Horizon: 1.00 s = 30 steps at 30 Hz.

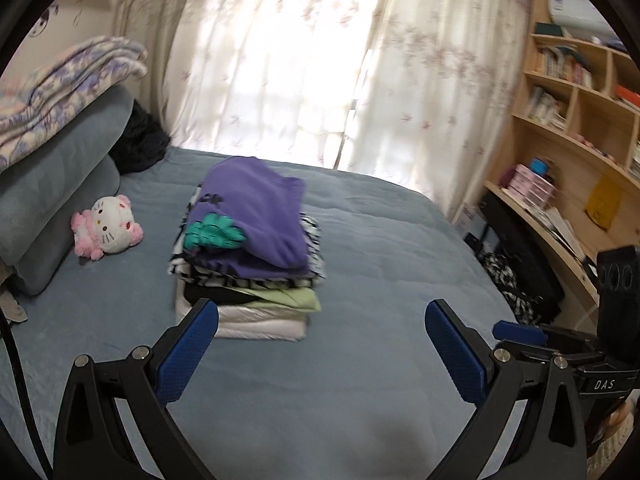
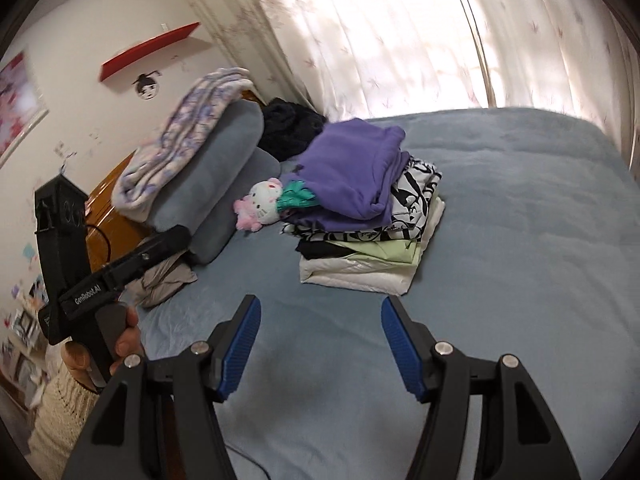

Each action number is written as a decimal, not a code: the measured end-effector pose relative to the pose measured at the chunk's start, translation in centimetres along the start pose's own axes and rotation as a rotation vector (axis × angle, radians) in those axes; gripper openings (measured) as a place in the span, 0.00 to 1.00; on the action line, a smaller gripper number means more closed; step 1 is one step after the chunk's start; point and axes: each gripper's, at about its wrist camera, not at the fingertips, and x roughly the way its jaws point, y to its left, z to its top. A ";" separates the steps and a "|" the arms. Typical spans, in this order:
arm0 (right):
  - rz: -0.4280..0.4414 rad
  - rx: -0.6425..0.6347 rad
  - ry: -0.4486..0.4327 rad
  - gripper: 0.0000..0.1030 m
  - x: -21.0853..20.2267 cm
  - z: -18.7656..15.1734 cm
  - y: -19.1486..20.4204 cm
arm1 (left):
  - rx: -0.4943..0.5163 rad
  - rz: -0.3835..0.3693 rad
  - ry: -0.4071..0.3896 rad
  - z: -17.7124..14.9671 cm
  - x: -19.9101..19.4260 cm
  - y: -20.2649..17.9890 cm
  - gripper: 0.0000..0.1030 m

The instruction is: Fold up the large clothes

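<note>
Lower layers of the folded pile (image 1: 244,240) mostly buried under the purple top (image 1: 256,208). Book spines on the shelf (image 1: 568,92) at 2 o'clock too smeared to read. Plush cat (image 2: 260,204) half tucked behind the pile in the right wrist view.

Purple top (image 1: 256,208) over black-and-white print (image 2: 416,192), pale green, white; blue-grey bedspread (image 1: 380,248)
</note>
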 end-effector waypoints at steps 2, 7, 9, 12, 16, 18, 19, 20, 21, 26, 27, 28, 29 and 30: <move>-0.014 -0.022 -0.010 0.62 -1.9 -1.3 0.6 | 0.020 -0.015 0.005 -1.2 -1.4 -2.1 1.00; -0.077 -0.035 0.003 0.63 -5.0 -5.1 0.5 | 0.033 -0.068 0.034 -5.1 -3.7 -6.1 1.00; -0.100 -0.024 0.015 0.63 -5.6 -6.5 -0.1 | 0.013 -0.088 0.053 -6.3 -3.7 -6.7 1.00; -0.150 -0.020 0.024 0.63 -6.5 -9.3 -1.3 | -0.023 -0.092 0.084 -8.9 -3.5 -7.3 1.00; -0.179 -0.003 0.044 0.63 -6.6 -12.5 -2.9 | -0.019 -0.067 0.118 -13.0 -2.4 -8.2 1.00; -0.192 0.002 0.062 0.63 -6.4 -14.4 -3.6 | -0.011 -0.048 0.132 -14.7 -1.9 -8.5 1.00; -0.203 -0.002 0.066 0.63 -6.4 -15.2 -3.8 | -0.013 -0.036 0.140 -15.7 -1.6 -8.7 1.00; -0.222 -0.007 0.073 0.63 -6.2 -16.1 -4.1 | -0.014 -0.028 0.147 -16.2 -1.4 -8.9 1.00; -0.242 -0.010 0.081 0.63 -6.0 -17.0 -4.4 | -0.016 -0.022 0.157 -17.1 -1.1 -9.1 1.00; -0.285 0.036 0.095 0.63 -5.2 -20.0 -5.5 | 0.016 0.035 0.197 -20.4 -0.1 -10.6 0.99; -0.294 0.050 0.088 0.63 -5.1 -20.7 -5.7 | 0.026 0.048 0.201 -21.1 -0.1 -10.9 1.00; -0.303 0.057 0.086 0.63 -5.1 -21.1 -5.7 | 0.032 0.062 0.203 -21.4 -0.1 -11.2 1.00; -0.318 0.062 0.087 0.63 -5.0 -21.7 -5.9 | 0.042 0.077 0.202 -21.9 -0.1 -11.4 1.00; -0.327 0.066 0.088 0.63 -4.9 -22.1 -5.9 | 0.051 0.093 0.200 -22.5 -0.2 -11.7 1.00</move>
